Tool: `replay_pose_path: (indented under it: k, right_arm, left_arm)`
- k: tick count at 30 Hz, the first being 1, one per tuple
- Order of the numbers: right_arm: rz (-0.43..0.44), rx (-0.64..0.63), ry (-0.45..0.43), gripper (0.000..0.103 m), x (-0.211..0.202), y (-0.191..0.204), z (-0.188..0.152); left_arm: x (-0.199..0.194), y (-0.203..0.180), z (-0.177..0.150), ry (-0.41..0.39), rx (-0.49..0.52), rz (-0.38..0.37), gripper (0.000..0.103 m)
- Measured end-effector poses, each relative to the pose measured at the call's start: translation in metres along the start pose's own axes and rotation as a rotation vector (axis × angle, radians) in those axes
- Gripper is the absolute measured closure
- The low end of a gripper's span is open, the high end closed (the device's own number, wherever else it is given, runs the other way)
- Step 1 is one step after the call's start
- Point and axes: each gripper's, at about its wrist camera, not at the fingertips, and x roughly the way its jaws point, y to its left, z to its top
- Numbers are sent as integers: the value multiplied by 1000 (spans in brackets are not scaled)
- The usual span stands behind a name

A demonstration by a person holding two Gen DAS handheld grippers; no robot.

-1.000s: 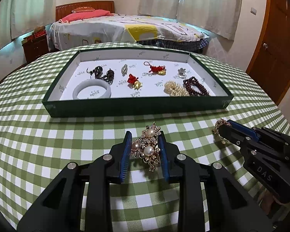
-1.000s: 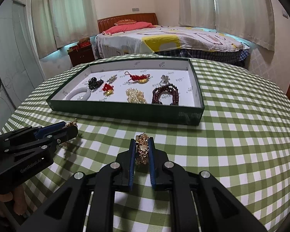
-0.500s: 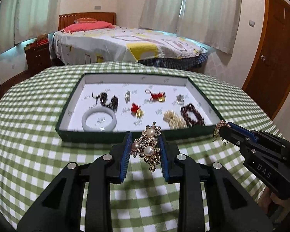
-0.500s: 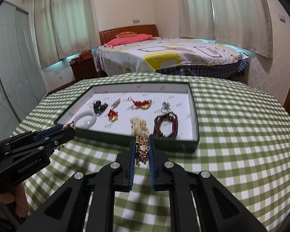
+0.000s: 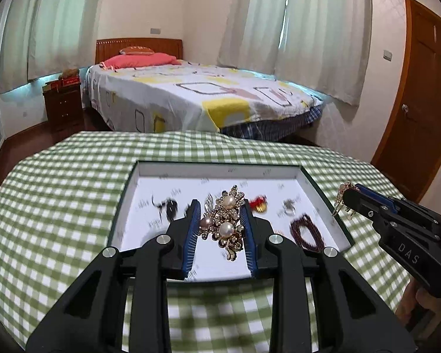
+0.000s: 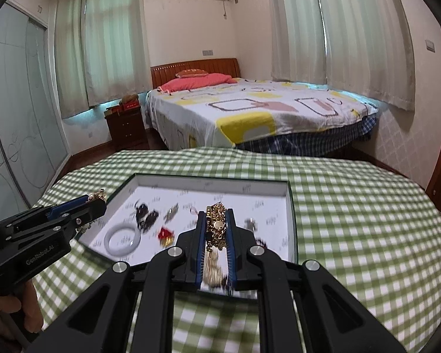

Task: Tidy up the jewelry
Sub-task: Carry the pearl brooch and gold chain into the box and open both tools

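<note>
My left gripper [image 5: 220,220] is shut on a gold brooch with pearls [image 5: 225,220], held in the air above the green tray [image 5: 220,168]. In the right wrist view my right gripper [image 6: 216,232] is shut on a gold chain piece [image 6: 216,223], also raised over the tray [image 6: 214,179]. Each gripper shows in the other's view: the right gripper [image 5: 345,198] at the right, the left gripper [image 6: 98,201] at the left. Inside the tray lie a white bangle [image 6: 122,239], a dark red bead bracelet [image 5: 305,232], red-and-gold charms [image 5: 258,204] and dark pieces [image 6: 145,216].
The tray sits on a round table under a green checked cloth [image 5: 58,200]. Beyond the table are a bed [image 5: 197,97], a dark nightstand [image 5: 63,107] at the left and a wooden door [image 5: 423,94] at the right. A hand [image 6: 6,311] holds the left gripper.
Both grippers have risen from just above the cloth and moved forward over the tray, each still holding its piece. The view now takes in more of the room.
</note>
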Motion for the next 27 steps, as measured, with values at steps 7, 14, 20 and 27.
replay_pose_path:
  k: [7, 14, 20, 27]
  right_arm:
    - [0, -23, -15, 90, 28, 2, 22]
    - [-4, -45, 9, 90, 68, 1, 36]
    - [-12, -42, 64, 90, 104, -8, 42]
    - [4, 1, 184, 90, 139, -22, 44]
  left_arm:
    - [24, 14, 24, -18, 4, 35, 76]
    - [70, 28, 37, 29, -6, 58, 76]
    - [113, 35, 46, 107, -14, 79, 76]
    - [154, 45, 55, 223, -54, 83, 76]
